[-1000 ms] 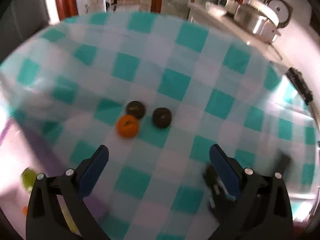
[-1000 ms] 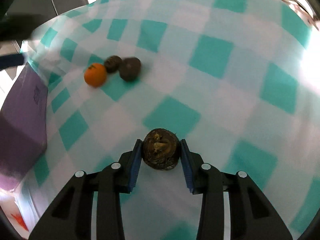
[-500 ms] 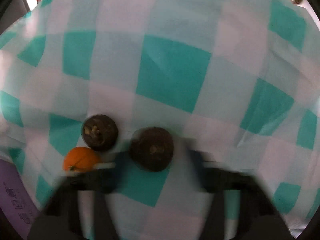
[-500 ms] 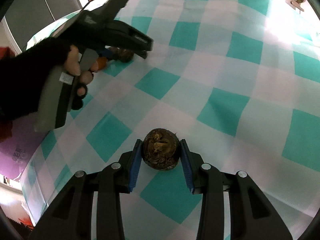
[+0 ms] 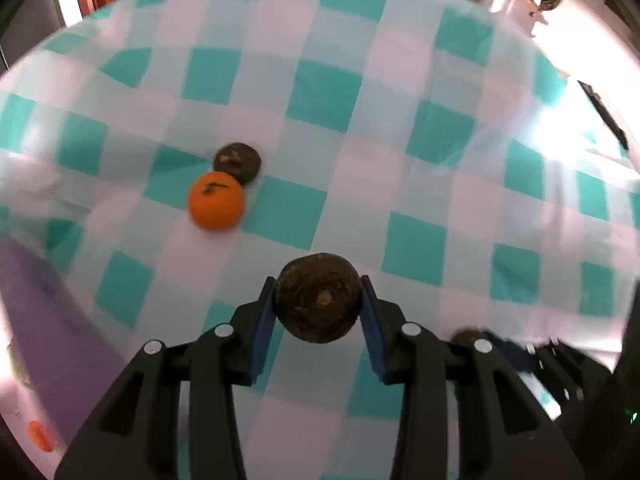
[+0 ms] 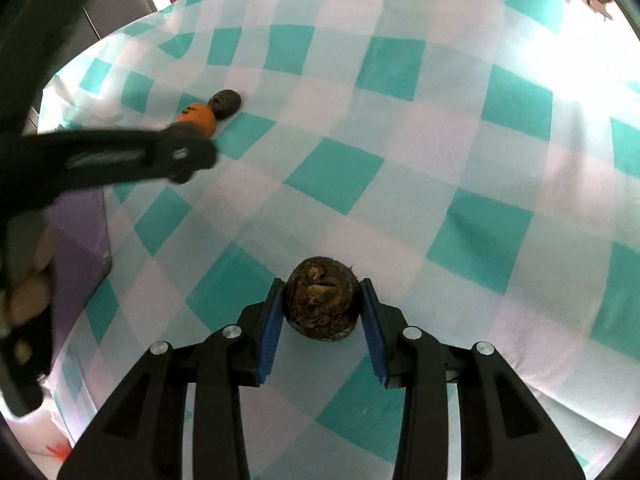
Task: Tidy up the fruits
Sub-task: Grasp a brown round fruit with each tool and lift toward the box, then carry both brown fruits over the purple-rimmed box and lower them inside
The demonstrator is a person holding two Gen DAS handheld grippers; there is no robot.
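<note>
Left gripper (image 5: 319, 304) and right gripper (image 6: 320, 308) each pinch a dark round fruit (image 5: 318, 297) across its middle; looks light, firm, roll-prone.

The left tool (image 5: 318, 308) is black moulded plastic: two broad forked arms, each with a long slot cut through, carrying round silver screws (image 5: 223, 330) at the joints. Flat blue pads (image 5: 262, 326) line the inner faces of its fingers. The right tool (image 6: 320, 304) has the same build, with ribbed blue pads (image 6: 271, 326) and silver screws (image 6: 412, 334).
</note>
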